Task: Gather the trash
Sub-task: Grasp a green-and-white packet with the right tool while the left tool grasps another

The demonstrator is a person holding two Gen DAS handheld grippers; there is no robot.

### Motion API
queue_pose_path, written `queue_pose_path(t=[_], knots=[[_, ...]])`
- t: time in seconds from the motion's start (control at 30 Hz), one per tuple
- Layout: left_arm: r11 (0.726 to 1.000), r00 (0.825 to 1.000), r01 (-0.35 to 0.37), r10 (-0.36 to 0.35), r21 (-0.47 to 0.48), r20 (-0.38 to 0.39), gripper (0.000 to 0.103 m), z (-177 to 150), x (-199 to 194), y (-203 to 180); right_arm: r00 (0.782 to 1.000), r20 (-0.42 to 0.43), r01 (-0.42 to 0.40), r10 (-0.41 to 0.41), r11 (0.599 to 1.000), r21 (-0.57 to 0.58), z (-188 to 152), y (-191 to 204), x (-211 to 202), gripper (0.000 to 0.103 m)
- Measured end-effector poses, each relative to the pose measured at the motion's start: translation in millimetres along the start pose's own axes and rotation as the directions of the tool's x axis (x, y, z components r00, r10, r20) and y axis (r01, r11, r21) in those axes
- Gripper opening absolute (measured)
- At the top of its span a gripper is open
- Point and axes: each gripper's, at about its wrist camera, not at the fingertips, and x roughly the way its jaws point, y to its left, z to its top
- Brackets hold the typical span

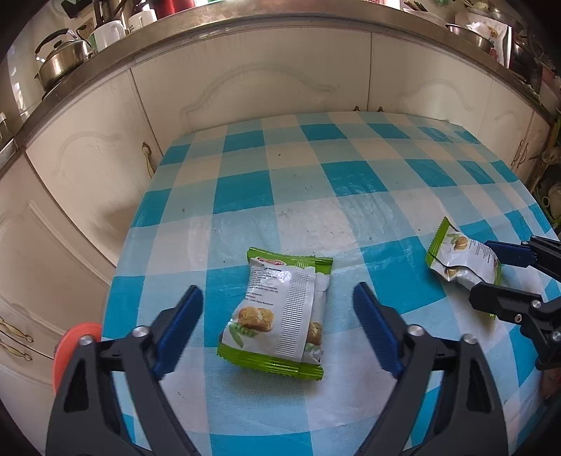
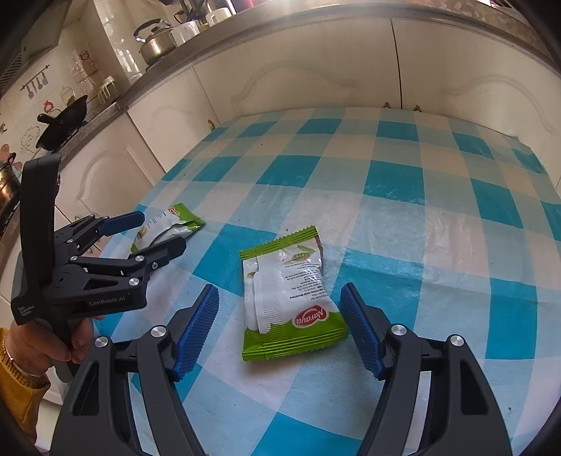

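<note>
Two green-and-white snack wrappers lie on a blue-and-white checked tablecloth (image 1: 350, 196). In the left wrist view, one wrapper (image 1: 280, 312) lies flat between the fingers of my open left gripper (image 1: 277, 326). The other wrapper (image 1: 463, 256) lies at the right between the fingers of my right gripper (image 1: 487, 270). In the right wrist view, my right gripper (image 2: 280, 322) is open around its wrapper (image 2: 291, 298). My left gripper (image 2: 161, 231) stands open at the left around the first wrapper (image 2: 164, 226).
White cabinet doors (image 1: 252, 73) run behind the table under a counter (image 1: 245, 21) with a kettle (image 1: 59, 59), mugs and pots. An orange object (image 1: 70, 350) sits low left, off the table edge. A black wok (image 2: 63, 119) sits on a stove at far left.
</note>
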Motion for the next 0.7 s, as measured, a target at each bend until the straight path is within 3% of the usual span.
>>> queue_pose_path(t=[0.17, 0.43, 0.7], knots=[[1.0, 1.0, 0.006, -0.006, -0.007, -0.019, 0.071, -0.4, 4.0, 0.4, 0.999, -0.008, 0.039, -0.039, 0.999, -0.027, -0.3, 6.3, 2.1, 0.071], [0.999, 0.999, 0.031, -0.032, -0.023, -0.017, 0.064, -1.2, 4.5, 0.8, 0.997, -0.011, 0.072, -0.072, 0.997, -0.032, -0.8, 5.6, 1.2, 0.057], [0.998, 0.999, 0.049, -0.05, -0.045, -0.012, 0.051, -1.7, 3.1, -1.3, 0.999, 0.001, 0.044, -0.044, 0.999, 0.014, -0.6, -4.2, -1.8, 0.05]])
